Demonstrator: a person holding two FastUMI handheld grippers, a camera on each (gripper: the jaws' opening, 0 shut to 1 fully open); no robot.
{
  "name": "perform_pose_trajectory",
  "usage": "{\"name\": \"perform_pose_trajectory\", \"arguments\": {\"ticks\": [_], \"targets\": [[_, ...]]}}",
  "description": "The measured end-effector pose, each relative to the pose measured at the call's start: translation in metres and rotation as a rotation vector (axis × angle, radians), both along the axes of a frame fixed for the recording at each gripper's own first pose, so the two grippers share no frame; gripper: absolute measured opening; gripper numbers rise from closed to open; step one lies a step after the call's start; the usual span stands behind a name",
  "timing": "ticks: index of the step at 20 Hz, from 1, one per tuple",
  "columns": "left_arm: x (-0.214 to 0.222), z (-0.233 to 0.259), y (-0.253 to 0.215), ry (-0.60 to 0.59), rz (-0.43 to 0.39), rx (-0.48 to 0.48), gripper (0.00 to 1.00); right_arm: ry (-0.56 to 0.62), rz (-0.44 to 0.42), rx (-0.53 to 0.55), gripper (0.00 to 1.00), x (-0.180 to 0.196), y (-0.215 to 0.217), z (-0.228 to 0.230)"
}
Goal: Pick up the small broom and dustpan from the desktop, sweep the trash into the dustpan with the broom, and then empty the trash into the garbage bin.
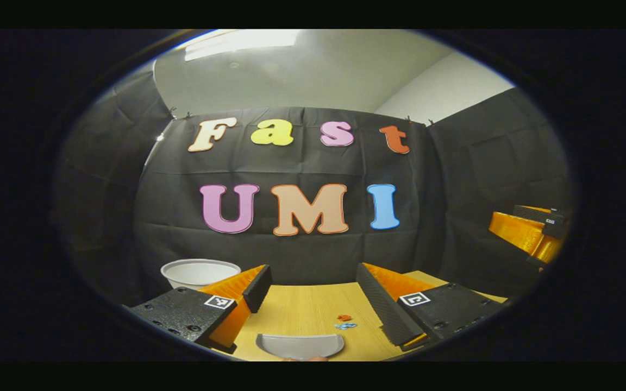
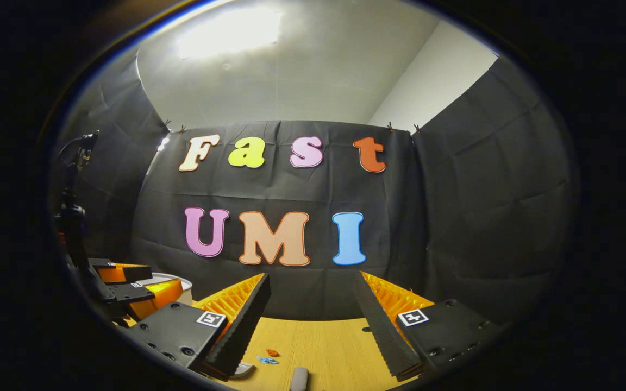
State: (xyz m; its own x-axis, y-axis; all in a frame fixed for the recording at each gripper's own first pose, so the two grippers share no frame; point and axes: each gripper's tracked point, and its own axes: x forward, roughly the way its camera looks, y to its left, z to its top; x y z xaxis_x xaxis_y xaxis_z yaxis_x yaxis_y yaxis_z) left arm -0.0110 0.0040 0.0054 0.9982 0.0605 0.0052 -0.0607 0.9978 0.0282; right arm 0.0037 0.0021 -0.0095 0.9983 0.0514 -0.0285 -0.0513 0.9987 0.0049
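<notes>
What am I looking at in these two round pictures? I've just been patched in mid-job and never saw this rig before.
No robot arm here: a person holds a two-finger gripper in each hand, and a fisheye camera rides on each, looking along its fingers. In the left gripper view, the left gripper is open and holds nothing; the right gripper view shows the right gripper likewise. On the wooden desktop lie small orange and blue trash bits, with the grey dustpan just nearer the camera. A white garbage bin stands at far left. In the right gripper view, a grey handle, probably the broom's, shows at the bottom edge.
</notes>
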Motion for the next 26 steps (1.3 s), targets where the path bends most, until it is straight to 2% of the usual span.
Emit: {"name": "perform_pose_trajectory", "arguments": {"ticks": [1,2,9,10,11,13,14,15,20,21,22,23,26], "targets": [[0.001,0.0,0.0,0.002,0.0,0.001,0.99,0.001,0.0,0.002,0.98,0.0,0.0,-0.001],[0.001,0.0,0.0,0.003,0.004,0.001,0.94,0.003,0.0,0.002,0.98,0.001,-0.001,-0.001],[0.0,-0.002,0.001,0.007,0.022,0.008,0.94,0.014,0.022,-0.006,0.98,0.002,-0.001,-0.003],[-0.001,-0.001,0.0,0.008,0.025,0.008,0.99,0.016,0.027,-0.007,0.98,0.002,-0.002,-0.003],[-0.003,-0.002,-0.002,0.01,0.028,0.01,0.94,0.019,0.033,-0.007,0.98,0.001,-0.003,-0.004],[-0.005,-0.001,-0.004,0.013,0.035,0.017,0.94,0.025,0.045,-0.007,0.98,0.0,-0.004,-0.006],[-0.007,-0.001,-0.005,0.012,0.039,0.02,0.99,0.029,0.052,-0.005,0.98,0.0,-0.005,-0.007],[-0.009,0.0,-0.007,0.007,0.048,0.017,0.94,0.036,0.059,0.0,0.99,-0.001,-0.006,-0.009],[-0.022,-0.003,-0.005,0.022,0.099,0.03,0.94,0.104,0.106,0.033,0.99,-0.003,-0.011,-0.03],[-0.025,-0.005,-0.006,0.033,0.104,0.041,0.94,0.124,0.117,0.037,0.99,-0.003,-0.012,-0.036],[-0.028,-0.01,-0.007,0.048,0.1,0.051,0.99,0.144,0.13,0.04,0.99,-0.004,-0.012,-0.044],[-0.032,-0.017,-0.007,0.066,0.099,0.055,0.94,0.158,0.151,0.046,0.98,-0.006,-0.01,-0.049],[-0.044,-0.057,-0.001,0.185,0.106,0.017,0.93,0.236,0.207,0.029,0.99,-0.011,0.002,-0.076]]}}
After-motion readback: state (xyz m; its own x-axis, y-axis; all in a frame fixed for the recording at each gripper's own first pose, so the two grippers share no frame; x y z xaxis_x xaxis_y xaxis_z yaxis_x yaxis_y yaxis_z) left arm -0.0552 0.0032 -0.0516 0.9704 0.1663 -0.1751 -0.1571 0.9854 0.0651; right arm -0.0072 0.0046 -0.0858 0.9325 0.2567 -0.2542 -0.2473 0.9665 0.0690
